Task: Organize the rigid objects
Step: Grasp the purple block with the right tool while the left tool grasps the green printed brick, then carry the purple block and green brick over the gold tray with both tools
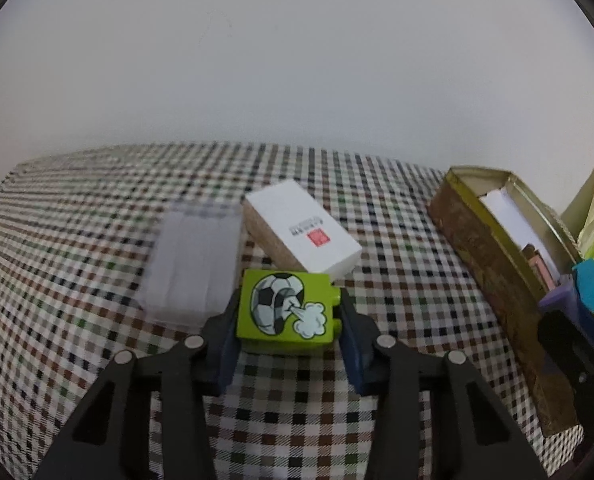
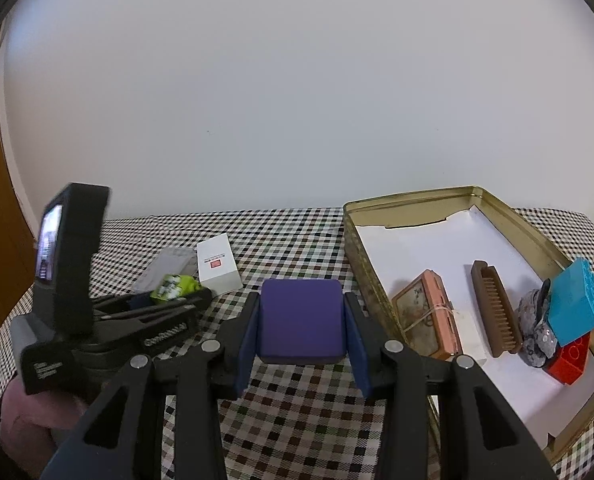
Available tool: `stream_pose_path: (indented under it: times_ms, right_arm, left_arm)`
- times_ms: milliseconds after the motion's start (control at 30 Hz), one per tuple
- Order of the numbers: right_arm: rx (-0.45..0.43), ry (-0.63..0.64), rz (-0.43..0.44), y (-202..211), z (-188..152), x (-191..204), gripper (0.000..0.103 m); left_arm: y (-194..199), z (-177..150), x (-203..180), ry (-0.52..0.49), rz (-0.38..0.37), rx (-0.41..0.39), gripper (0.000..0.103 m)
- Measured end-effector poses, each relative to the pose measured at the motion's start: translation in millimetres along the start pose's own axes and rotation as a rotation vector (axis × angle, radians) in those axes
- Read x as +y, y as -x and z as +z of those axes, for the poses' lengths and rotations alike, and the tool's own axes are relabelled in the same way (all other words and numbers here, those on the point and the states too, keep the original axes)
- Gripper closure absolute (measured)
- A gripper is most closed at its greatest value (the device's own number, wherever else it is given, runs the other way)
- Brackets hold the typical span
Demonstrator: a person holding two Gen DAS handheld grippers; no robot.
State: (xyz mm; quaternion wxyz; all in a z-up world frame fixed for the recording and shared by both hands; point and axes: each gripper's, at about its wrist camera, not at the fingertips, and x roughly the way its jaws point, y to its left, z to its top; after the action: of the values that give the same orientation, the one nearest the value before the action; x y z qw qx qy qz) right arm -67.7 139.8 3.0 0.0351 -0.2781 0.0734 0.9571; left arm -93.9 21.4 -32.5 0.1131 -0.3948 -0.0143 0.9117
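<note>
1. Left tongs point(image 1: 289, 312) clamp a lime-green plastic block with a football picture point(image 1: 285, 307), near the white cardboard box point(image 1: 303, 230)
2. Right tongs point(image 2: 302, 320) clamp a purple rounded-square slab point(image 2: 302, 316), left of the open gold metal tin point(image 2: 537, 240) on the checked desk point(image 2: 297, 420)

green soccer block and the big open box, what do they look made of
Green soccer block: likely moulded plastic, smooth with a slight sheen, printed picture, stud-like tabs on its side. Open box: probably metal tin, thin gold-toned shiny walls with a rolled rim, worn brownish outside, white paper lining.
</note>
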Motion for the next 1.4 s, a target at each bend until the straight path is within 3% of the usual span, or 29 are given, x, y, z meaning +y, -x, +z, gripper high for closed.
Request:
stream_pose_path:
  times_ms: [267, 533, 1133, 1400]
  right_arm:
    - [-0.039, -0.011, 0.0, 5, 1, -3, 0.06]
    - [-0.063, -0.017, -0.003, 9, 4, -7, 0.06]
    - [-0.082, -0.008, -0.015, 12, 4, -9, 0.06]
    - [-0.1, -0.003, -0.012, 16, 5, -11, 0.06]
  left_arm:
    - [23, -1, -28, -0.104, 0.089, -0.139, 0.061]
    - [34, 0, -26, -0.13, 0.118, -0.193, 0.061]
    - [42, -4, -27, -0.142, 0.135, -0.238, 0.061]
    - [48, -4, -28, -0.134, 0.108, -0.249, 0.061]
